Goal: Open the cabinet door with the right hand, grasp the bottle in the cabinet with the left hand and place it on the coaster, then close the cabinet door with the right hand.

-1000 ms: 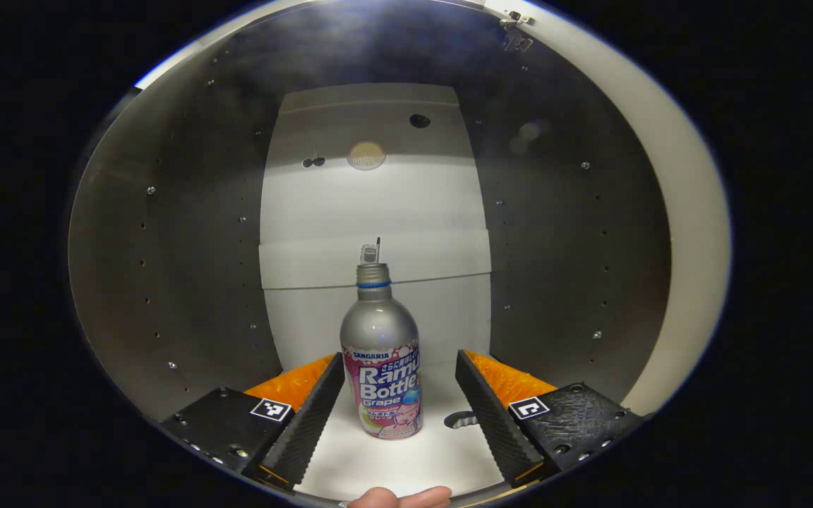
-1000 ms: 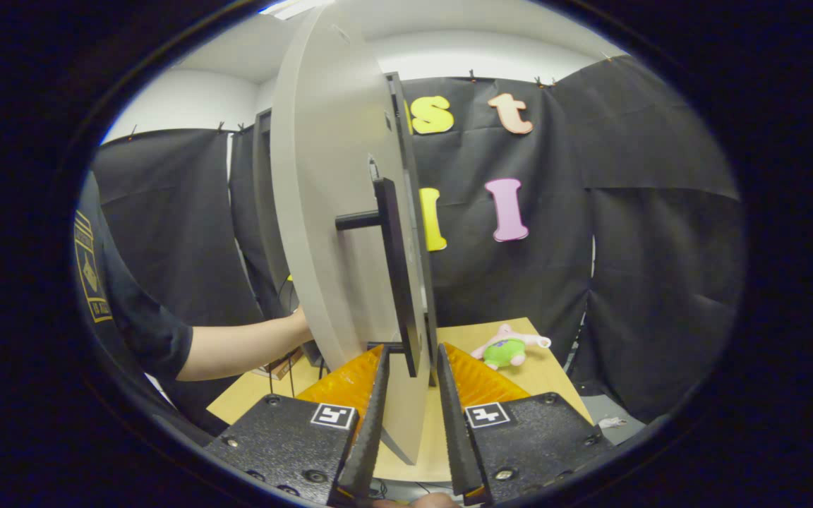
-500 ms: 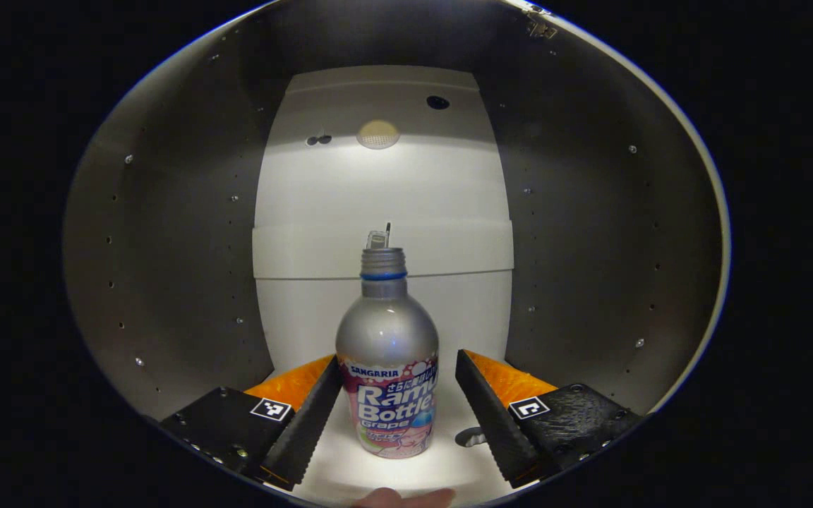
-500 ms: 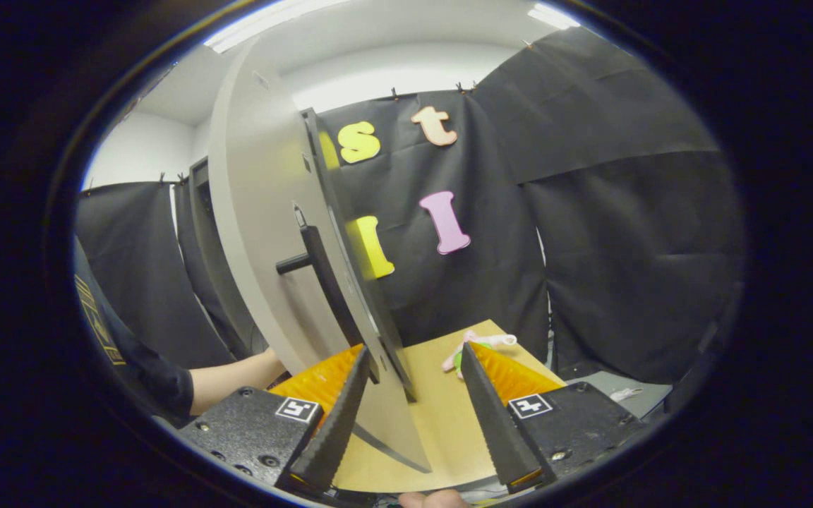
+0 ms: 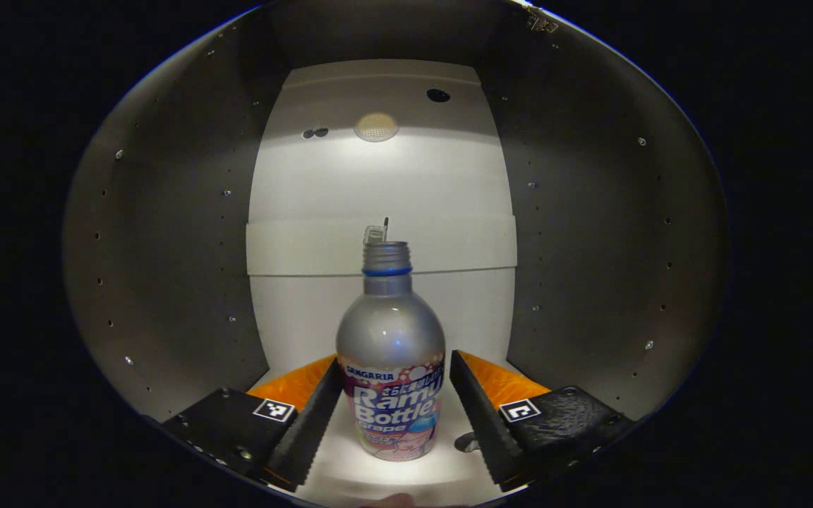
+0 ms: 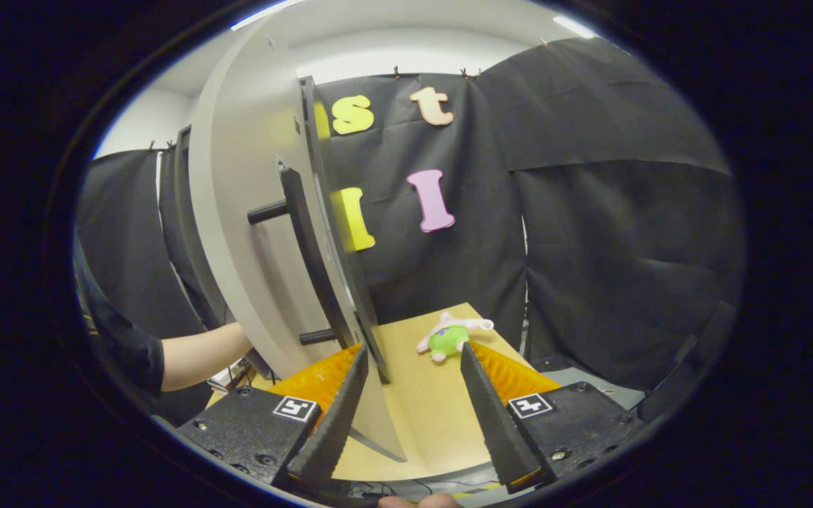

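A silver bottle (image 5: 390,367) with a pink and purple label and no cap stands upright on the white cabinet floor (image 5: 350,473). My left gripper (image 5: 395,361) is open inside the cabinet, one finger on each side of the bottle's lower body and very close to it. In the right gripper view the grey cabinet door (image 6: 244,212) stands swung open on the left, its dark bar handle (image 6: 304,247) facing me. My right gripper (image 6: 413,349) is open and holds nothing; the handle's lower end lies just left of its left finger (image 6: 336,423).
Dark cabinet side walls (image 5: 166,247) with rows of peg holes close in on both sides of the left gripper, and the white back panel (image 5: 378,190) lies behind the bottle. A green and pink plush toy (image 6: 449,337) lies on the wooden table (image 6: 435,416). A person's forearm (image 6: 202,349) reaches behind the door.
My left gripper went deeper into the cabinet, and the bottle now stands between its fingers, which narrowed slightly. My right gripper opened, let go of the door handle and drew off to its right.
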The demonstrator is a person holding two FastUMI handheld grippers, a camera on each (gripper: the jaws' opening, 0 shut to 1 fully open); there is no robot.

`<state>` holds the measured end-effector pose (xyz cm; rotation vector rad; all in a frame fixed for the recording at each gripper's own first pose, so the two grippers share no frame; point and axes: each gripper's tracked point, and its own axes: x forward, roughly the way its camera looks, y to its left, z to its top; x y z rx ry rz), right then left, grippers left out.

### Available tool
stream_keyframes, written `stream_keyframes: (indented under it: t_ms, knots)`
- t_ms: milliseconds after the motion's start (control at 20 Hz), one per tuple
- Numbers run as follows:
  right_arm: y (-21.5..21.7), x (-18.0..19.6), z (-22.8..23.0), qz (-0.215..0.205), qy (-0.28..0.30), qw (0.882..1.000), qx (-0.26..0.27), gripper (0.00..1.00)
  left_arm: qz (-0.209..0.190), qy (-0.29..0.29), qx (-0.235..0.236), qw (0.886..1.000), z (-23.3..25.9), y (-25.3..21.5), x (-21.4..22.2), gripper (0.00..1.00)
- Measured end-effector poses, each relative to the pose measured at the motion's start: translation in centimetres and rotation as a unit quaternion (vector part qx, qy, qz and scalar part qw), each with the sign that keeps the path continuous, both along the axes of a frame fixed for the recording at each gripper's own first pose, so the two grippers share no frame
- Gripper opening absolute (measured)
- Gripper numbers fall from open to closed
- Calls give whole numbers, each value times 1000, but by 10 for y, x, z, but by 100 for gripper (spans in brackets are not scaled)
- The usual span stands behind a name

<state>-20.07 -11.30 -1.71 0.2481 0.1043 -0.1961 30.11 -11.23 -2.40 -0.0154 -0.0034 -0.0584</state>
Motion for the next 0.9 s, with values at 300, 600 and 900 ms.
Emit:
stream_keyframes:
  t_ms: [300, 600, 900]
  knots:
    - [1, 1, 0, -3, 7, 999, -39, 84, -9, 4, -31, 999, 12, 9, -15, 77]
    - [0, 2, -4, 13, -5, 999, -39, 84, -55, -16, -9, 998, 22, 5, -27, 75]
    - [2, -1, -11, 60, -10, 998, -33, 84, -55, -43, -10, 997, 27, 4, -34, 75]
